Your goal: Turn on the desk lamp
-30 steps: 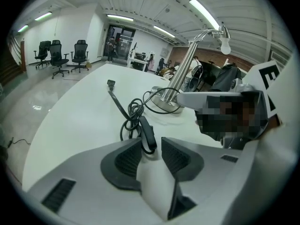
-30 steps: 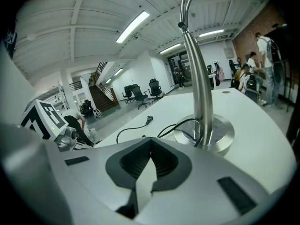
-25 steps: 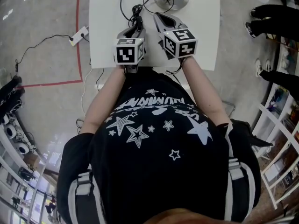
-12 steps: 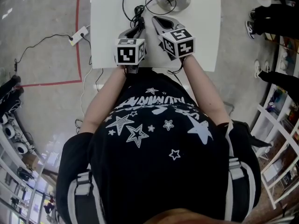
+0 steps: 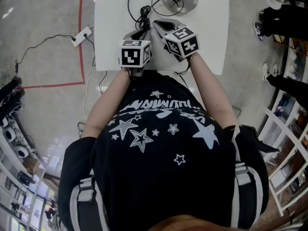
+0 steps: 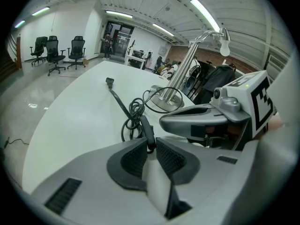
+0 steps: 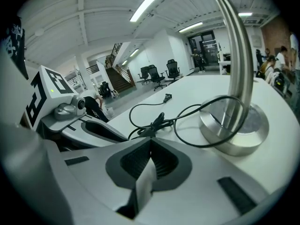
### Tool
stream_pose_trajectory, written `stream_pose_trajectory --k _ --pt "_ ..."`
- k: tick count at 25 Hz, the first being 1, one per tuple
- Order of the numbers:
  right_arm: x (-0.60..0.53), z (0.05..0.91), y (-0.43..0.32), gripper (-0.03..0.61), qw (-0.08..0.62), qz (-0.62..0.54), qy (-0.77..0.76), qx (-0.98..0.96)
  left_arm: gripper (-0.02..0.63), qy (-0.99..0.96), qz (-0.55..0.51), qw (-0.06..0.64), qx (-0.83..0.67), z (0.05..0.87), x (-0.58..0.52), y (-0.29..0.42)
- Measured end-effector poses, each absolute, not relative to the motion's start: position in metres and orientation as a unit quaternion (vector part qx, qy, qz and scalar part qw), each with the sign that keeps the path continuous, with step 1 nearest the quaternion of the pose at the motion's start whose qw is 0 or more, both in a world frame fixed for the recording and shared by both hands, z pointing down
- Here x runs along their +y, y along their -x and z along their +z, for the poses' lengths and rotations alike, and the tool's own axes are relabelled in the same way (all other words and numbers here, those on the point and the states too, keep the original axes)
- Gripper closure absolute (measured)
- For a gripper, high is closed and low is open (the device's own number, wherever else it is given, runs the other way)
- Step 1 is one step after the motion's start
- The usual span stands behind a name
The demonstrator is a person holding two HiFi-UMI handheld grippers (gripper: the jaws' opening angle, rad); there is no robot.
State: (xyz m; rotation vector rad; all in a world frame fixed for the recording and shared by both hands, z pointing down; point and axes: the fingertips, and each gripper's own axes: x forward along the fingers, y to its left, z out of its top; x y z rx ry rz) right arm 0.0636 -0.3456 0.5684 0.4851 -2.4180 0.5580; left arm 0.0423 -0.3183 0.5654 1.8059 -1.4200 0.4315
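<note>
1. Logged a white tabletop (image 5: 110,37) from the head view, with a desk lamp (image 6: 183,71) on it.
2. Placed the lamp's round metal base (image 5: 190,1) close to the far edge, right of the middle. Noted an upright metal pole bending over to a small bulb head (image 6: 225,46).
3. Traced a black cord (image 6: 117,97) from the base: one loose loop beside the base, then a tangled bunch toward the middle of the tabletop, then a straight run toward the far edge, ending in a plug (image 6: 109,80).
4. Picked out an inline switch (image 6: 146,128) in that bunch, on the side facing the near edge.
5. Found the left gripper (image 6: 151,144) over the near edge. Caught its jaws closing, down to a narrow gap, with the switch's near end between the pad tips. Could not confirm pads pressing on it.
6. Found the right gripper (image 7: 151,142) just beside it, angled toward the bunch. Read its jaws as closed together, with nothing between.
7. Noted red floor tape (image 5: 81,42) and a power strip (image 5: 81,34) left of the table.
</note>
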Motion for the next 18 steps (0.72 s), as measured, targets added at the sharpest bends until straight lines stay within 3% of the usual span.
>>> stream_pose_trajectory --k 18 --pt "-0.3395 0.5760 -0.0529 0.575 0.329 0.213 -0.125 -0.911 0.545 -0.724 0.170 0.398 -0.536 0.5642 -0.3180 -0.0457"
